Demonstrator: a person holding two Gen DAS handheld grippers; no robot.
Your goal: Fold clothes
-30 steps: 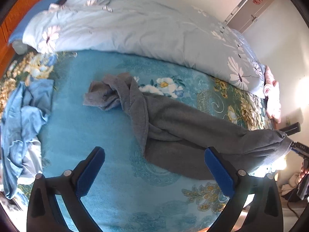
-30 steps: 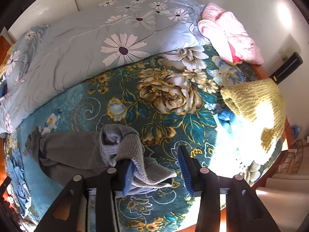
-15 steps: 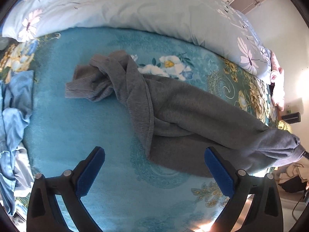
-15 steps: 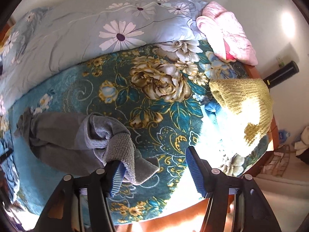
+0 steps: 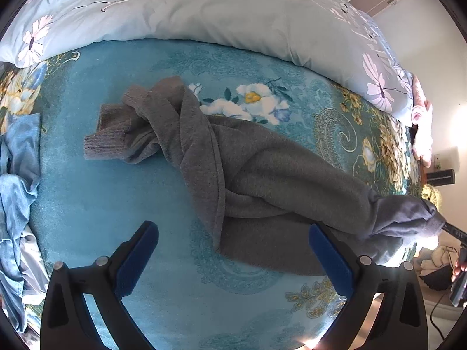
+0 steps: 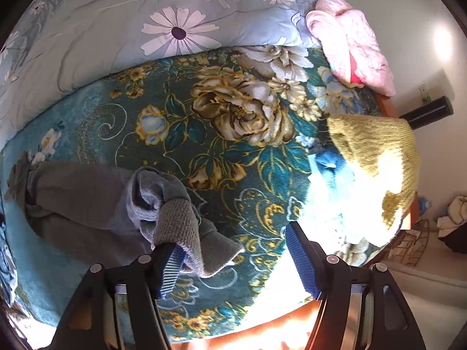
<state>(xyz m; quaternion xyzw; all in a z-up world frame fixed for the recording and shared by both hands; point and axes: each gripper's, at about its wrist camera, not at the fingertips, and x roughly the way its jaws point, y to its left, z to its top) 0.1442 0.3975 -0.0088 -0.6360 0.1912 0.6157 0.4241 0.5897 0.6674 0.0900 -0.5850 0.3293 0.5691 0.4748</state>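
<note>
A grey sweat garment [image 5: 277,169] lies crumpled across the teal floral blanket [image 5: 87,192], its ribbed cuffs bunched at the left end. My left gripper [image 5: 233,229] hovers open just above the garment's near edge, with nothing gripped. In the right wrist view the garment's other end [image 6: 87,192] rises to a ribbed cuff [image 6: 178,218], which drapes over the left finger of my right gripper [image 6: 232,237]. The right jaws are opening, and the right pad stands well apart from the cloth.
A light-blue daisy duvet [image 5: 204,8] runs along the far side. Crumpled blue silky clothing [image 5: 17,175] lies at the left. A pink garment [image 6: 350,43] and a yellow knit [image 6: 376,145] sit near the bed's right corner, by the wooden bed edge [image 6: 388,105].
Both grippers have sunk closer to the bed. The right jaws have spread wider, so the cuff now only hangs over one finger.
</note>
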